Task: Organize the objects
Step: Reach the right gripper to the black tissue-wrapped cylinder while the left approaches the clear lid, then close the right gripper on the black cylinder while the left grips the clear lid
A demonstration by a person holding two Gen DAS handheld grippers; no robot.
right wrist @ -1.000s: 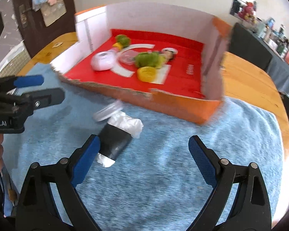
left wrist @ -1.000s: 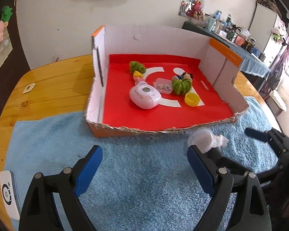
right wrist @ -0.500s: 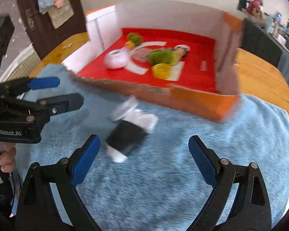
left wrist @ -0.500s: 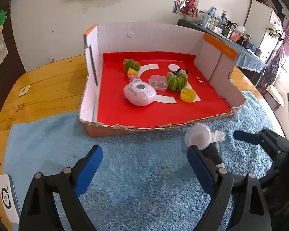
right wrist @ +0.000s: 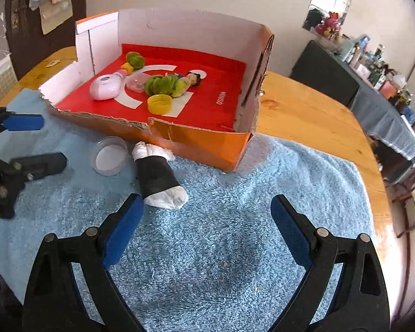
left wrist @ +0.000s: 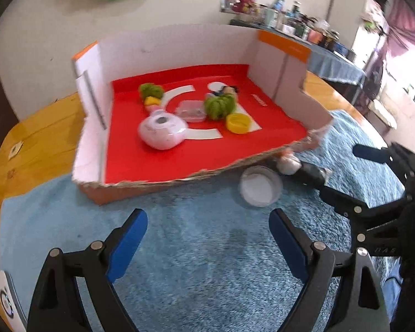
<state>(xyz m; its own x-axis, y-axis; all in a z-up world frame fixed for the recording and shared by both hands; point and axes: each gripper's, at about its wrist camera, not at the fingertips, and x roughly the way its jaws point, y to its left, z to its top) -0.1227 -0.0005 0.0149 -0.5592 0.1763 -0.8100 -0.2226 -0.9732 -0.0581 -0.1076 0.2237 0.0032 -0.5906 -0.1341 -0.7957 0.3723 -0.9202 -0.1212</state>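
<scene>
Right wrist view: black-and-white roll (right wrist: 156,178) lies just ahead of the wide-open, empty right gripper (right wrist: 206,215); left gripper (left wrist: 207,232) likewise wide open and empty.

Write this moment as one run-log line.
left hand-held gripper: open, empty | right hand-held gripper: open, empty | black-and-white bundle, clear lid: on towel outside box

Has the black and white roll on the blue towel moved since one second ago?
Yes. The roll now touches the front wall of the box; before it lay apart, nearer the camera.
</scene>
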